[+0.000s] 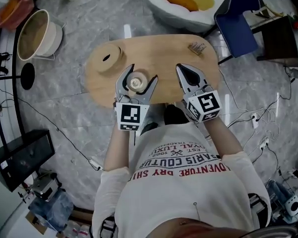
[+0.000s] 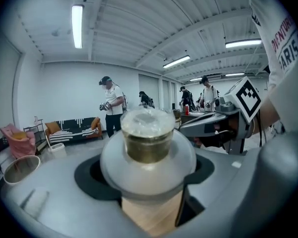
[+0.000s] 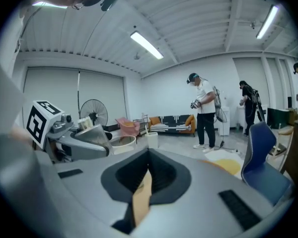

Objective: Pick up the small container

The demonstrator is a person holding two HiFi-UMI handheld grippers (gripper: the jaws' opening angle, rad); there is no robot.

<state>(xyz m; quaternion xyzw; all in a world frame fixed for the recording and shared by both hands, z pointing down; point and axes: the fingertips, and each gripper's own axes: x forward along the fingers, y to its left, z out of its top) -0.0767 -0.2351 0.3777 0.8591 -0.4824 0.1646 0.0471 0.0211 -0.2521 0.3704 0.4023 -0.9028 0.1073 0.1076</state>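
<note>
A wooden table (image 1: pixel 188 53) stands on a gray floor. The small container (image 1: pixel 135 82) is near the table's front edge. The left tongs (image 1: pixel 141 74) hug it on both sides. The right tongs (image 1: pixel 185 71) are closed and empty.

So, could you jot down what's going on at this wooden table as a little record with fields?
Table: oval wooden top
Small container: upright, near the table's front edge
Left gripper: jaws wide apart around the small container; whether they press on it cannot be told
Right gripper: jaws together, nothing held, over the table's right part
Also on table: wooden disc with a hole, at the left; small dark object, far right
</note>
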